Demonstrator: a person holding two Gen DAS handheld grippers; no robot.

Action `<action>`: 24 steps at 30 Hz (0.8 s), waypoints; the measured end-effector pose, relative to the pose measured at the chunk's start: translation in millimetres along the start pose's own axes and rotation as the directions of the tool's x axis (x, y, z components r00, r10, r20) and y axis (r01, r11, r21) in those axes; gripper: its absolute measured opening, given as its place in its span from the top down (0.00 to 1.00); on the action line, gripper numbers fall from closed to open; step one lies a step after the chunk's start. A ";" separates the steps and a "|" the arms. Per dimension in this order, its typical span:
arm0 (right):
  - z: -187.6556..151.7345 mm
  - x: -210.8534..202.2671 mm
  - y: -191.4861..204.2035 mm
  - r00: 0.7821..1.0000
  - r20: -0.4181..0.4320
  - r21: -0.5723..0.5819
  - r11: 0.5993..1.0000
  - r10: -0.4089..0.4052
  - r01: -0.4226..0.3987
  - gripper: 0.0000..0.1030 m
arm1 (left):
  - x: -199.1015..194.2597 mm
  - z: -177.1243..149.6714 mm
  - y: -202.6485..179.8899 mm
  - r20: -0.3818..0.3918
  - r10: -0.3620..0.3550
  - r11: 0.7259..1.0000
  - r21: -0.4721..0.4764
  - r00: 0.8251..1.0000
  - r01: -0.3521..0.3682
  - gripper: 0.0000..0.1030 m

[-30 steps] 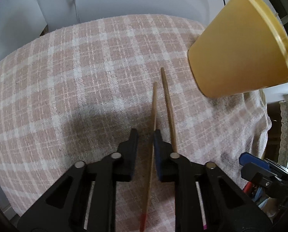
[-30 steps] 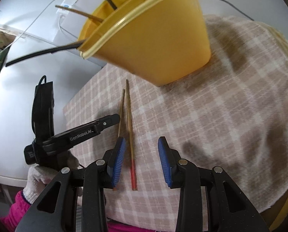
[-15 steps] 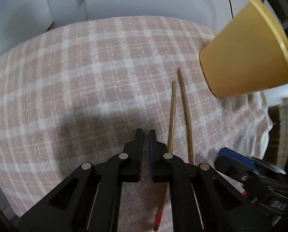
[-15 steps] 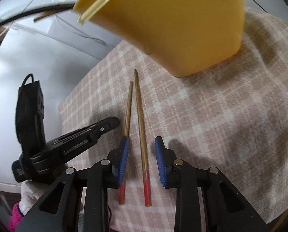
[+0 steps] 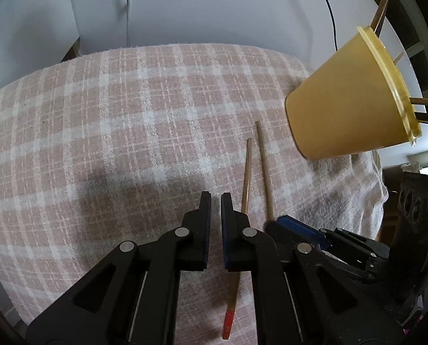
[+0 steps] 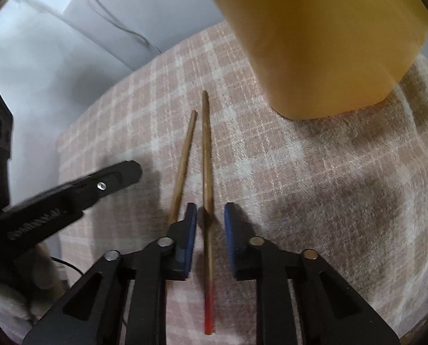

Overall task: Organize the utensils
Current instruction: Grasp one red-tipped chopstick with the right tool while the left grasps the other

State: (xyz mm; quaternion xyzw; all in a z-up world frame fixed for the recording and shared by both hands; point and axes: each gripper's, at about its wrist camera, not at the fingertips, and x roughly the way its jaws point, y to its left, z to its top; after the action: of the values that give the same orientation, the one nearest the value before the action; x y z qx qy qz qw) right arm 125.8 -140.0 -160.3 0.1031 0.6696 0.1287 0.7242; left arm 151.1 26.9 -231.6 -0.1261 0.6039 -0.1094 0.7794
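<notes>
Right gripper (image 6: pixel 210 215) has dropped astride one chopstick (image 6: pixel 207 178); cup (image 5: pixel 349 100) holds perhaps three.

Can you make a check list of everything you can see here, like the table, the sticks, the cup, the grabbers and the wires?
Surface: pink checked cloth, rumpled at one edge.
Job's things: two chopsticks lying side by side; yellow cup already holding utensils.
Clutter: nothing seen.
Grippers: left gripper shut, empty, beside the chopsticks; right gripper closing around one chopstick, pads not touching yet.
Cables: thin cable behind the cloth.
Surroundings: white surface behind.
</notes>
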 end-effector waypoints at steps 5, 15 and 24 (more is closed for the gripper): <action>-0.9 -1.8 -3.4 1.000 -0.017 -0.011 1.000 -0.023 0.023 0.94 | 9.5 -0.7 -22.1 -0.031 -0.008 0.999 0.034 1.000 0.009 0.92; -3.4 -22.0 -34.4 0.998 -0.032 0.040 0.998 0.052 -0.051 0.94 | 35.2 7.2 -57.4 -0.035 0.129 0.982 0.144 0.991 -0.122 0.90; 4.7 -10.9 -19.4 1.000 -0.012 -0.004 1.000 -0.016 0.016 0.94 | 28.3 14.4 -41.3 -0.038 0.061 0.996 0.064 0.997 -0.058 0.96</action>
State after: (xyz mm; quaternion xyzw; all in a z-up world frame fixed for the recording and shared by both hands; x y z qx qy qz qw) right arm 130.7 -161.8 -155.9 0.0957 0.6744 0.1249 0.7214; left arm 171.2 -20.3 -240.4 -0.0814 0.6192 -0.1075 0.7736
